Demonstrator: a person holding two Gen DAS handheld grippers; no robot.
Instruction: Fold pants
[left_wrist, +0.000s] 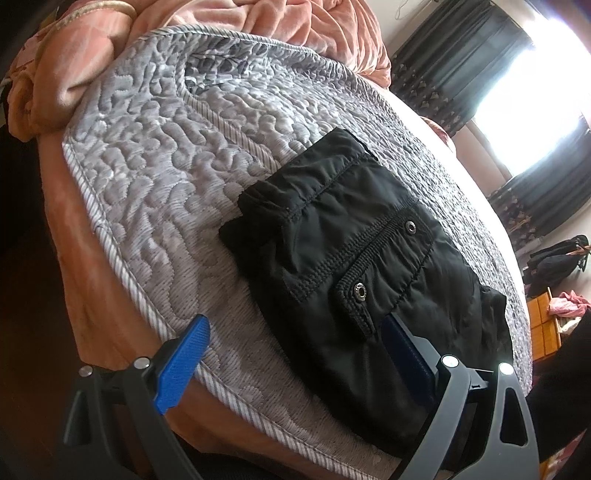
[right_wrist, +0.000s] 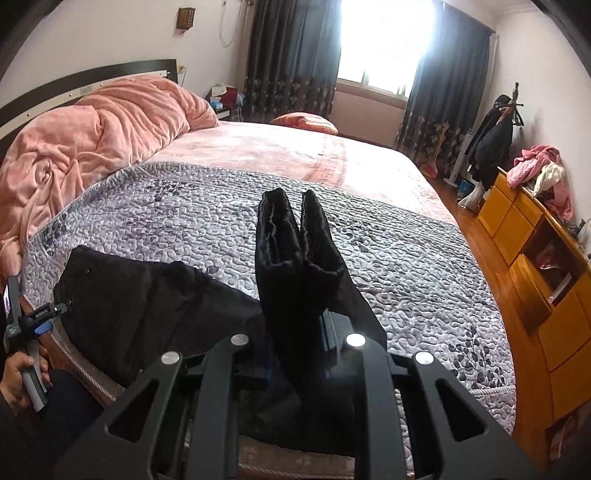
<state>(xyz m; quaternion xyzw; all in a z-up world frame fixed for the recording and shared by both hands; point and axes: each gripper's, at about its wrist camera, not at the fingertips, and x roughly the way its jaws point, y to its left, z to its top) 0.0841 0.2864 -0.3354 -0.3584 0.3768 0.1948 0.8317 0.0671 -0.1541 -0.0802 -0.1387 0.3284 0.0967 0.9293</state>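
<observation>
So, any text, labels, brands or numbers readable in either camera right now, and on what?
None can be read.
Left tool: pale lettering on its black clamp, too small and blurred to read.
Wall plaque: markings too small to make out.
Black pants: two metal snaps, no label showing.

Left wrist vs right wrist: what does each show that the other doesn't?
Left wrist only: the open left gripper over the folded waist end of the black pants, with two metal snaps. Right wrist only: the right gripper shut on the pant legs, lifted with cuffs upward, plus a yellow dresser and the hand holding the left gripper. Both: pants, grey quilt, pink blanket, window.
</observation>
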